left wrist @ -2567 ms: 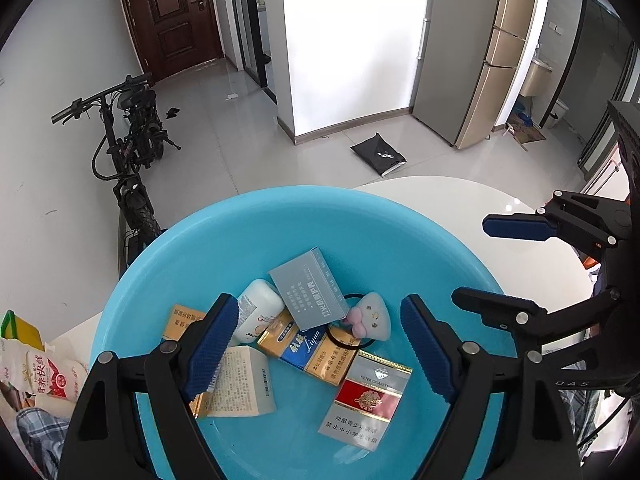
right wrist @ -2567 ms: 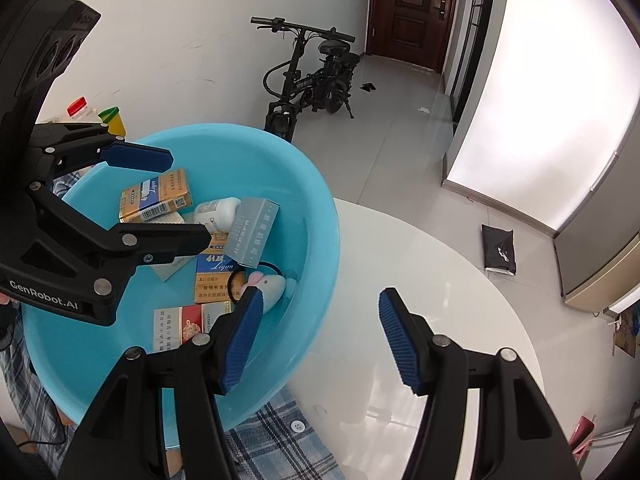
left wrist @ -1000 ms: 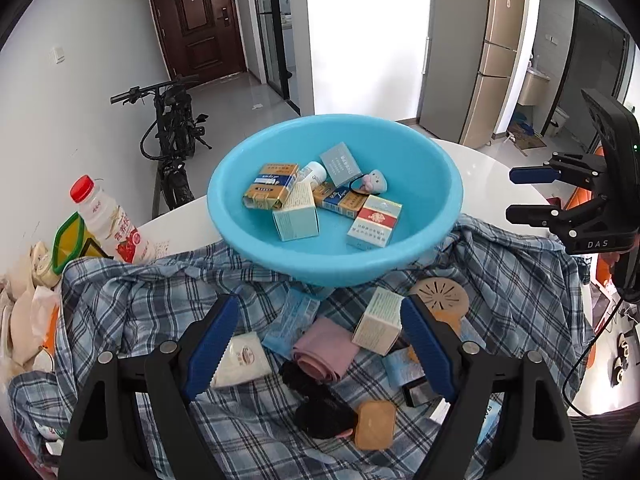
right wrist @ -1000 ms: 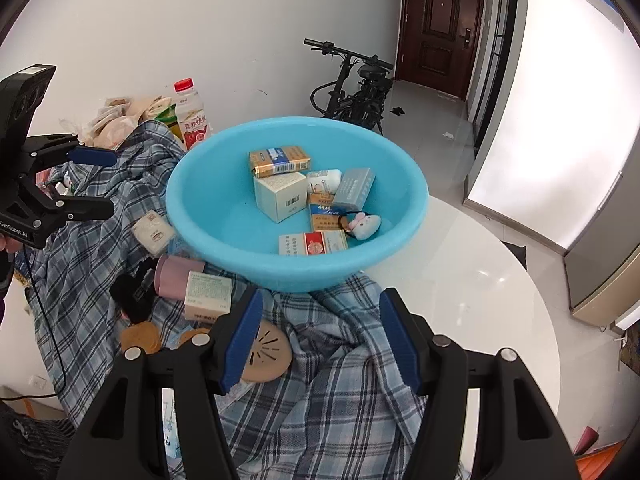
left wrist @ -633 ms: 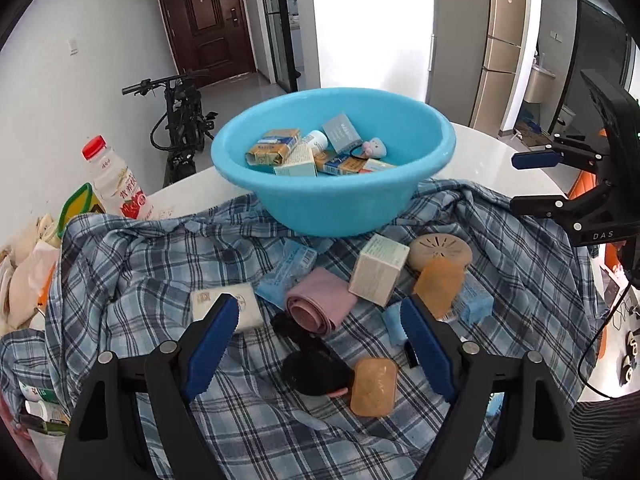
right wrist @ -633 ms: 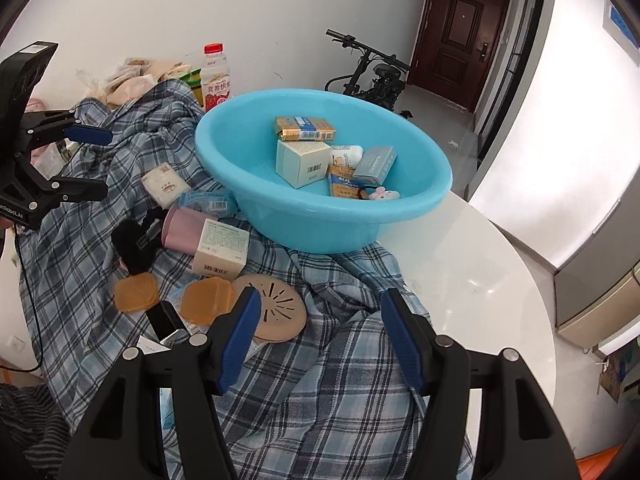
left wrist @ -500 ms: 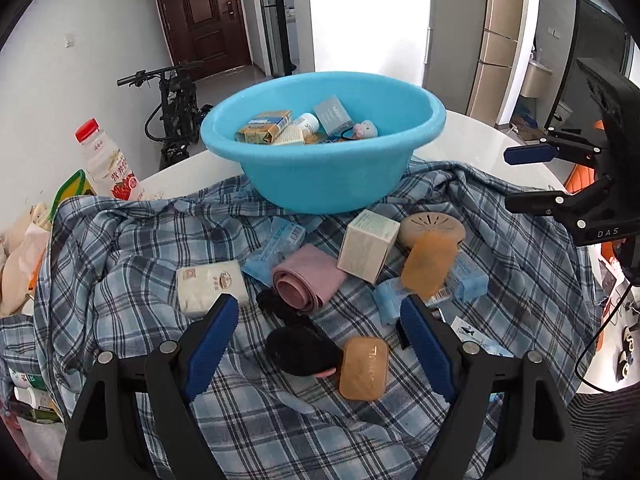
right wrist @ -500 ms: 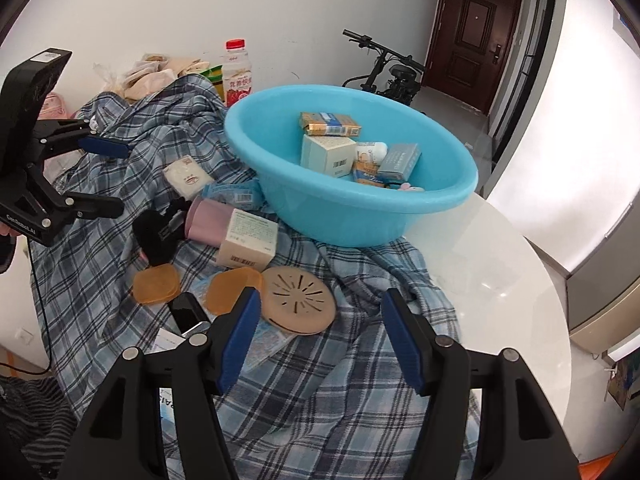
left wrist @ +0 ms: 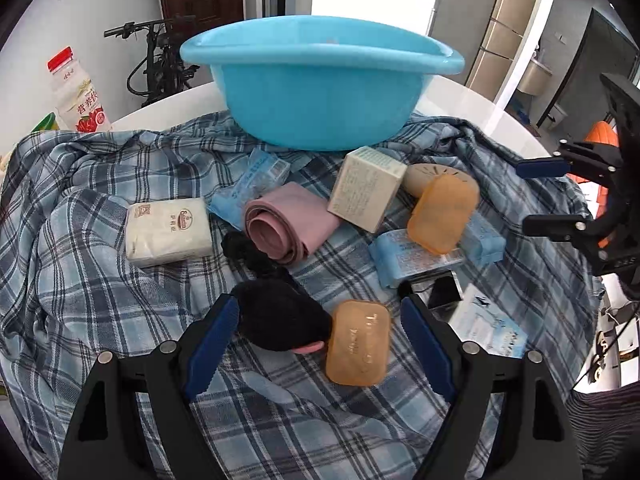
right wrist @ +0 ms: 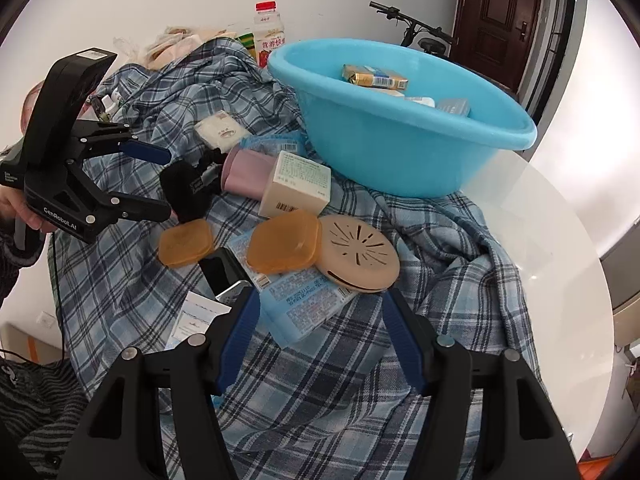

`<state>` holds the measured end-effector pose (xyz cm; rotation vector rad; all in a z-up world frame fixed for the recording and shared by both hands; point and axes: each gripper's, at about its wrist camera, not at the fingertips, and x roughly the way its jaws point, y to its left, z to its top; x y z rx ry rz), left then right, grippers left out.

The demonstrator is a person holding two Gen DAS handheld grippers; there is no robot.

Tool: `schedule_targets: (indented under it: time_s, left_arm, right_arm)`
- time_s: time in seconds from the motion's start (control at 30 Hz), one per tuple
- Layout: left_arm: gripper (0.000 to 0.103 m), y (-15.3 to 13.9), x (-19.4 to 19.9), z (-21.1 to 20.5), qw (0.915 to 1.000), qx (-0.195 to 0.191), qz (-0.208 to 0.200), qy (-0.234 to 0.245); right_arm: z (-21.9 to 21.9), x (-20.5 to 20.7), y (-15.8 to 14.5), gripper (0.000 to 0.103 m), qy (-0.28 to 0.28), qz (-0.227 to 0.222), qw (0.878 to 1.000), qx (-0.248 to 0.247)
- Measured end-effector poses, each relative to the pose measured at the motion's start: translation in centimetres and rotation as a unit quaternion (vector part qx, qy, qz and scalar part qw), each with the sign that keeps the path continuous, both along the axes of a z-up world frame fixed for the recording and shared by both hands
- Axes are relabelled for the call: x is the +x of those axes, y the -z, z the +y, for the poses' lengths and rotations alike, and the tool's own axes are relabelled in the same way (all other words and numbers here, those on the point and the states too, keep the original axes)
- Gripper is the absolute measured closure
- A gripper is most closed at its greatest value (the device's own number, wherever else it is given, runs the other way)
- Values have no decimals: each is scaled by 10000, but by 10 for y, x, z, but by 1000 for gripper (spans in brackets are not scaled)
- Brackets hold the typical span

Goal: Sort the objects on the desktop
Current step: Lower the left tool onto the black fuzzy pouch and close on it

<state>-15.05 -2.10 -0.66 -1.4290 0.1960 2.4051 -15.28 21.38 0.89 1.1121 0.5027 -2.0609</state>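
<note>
Left wrist: open claw (left wrist: 314,338) above clutter.

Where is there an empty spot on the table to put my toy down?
The bare white tabletop right of the blue basin is free. So is the plaid cloth beside the round beige disc. Between the basin and both grippers it is crowded.

A sky-blue round plastic basin (left wrist: 320,92) is sitting on a blue-and-white plaid cotton shirt (left wrist: 100,280); two translucent amber soap cases (right wrist: 282,248) (rounded rectangles) are glowing orange beside a rolled dusty-pink cloth (left wrist: 288,222).
</note>
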Motion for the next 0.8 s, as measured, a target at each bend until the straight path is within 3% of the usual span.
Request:
schedule_targets:
  time_s: [0.07,0.4,0.47,0.5,0.57,0.7,0.8]
  left_arm:
    - [18,6,-3,0,9999,-151,36,-4]
    - [18,30,-17,-11,9996,-4,-197,-218]
    - [57,31,-19,-14,9992,85,-184,-354]
    - [70,31,-19,-16,9989,161,-208,-384]
    - [71,28,-17,-17,9991,328,-217,-174]
    - [71,18,-5,-10,10000,19,45,12]
    - [71,11,-1,-12,9999,99,48,-6]
  right_arm:
    - [1,-1,0,41,17,0,10000,-2]
    - [-4,-2,4,41,-33,-109,9999,21]
    - [-5,1,5,41,-54,-94,9999,48]
    - [-6,2,5,41,-69,-100,9999,64]
    - [-6,3,7,41,-75,-108,9999,98]
    - [-3,3,7,41,-25,-120,9999,74]
    - [-3,1,9,41,10,-164,9999,21]
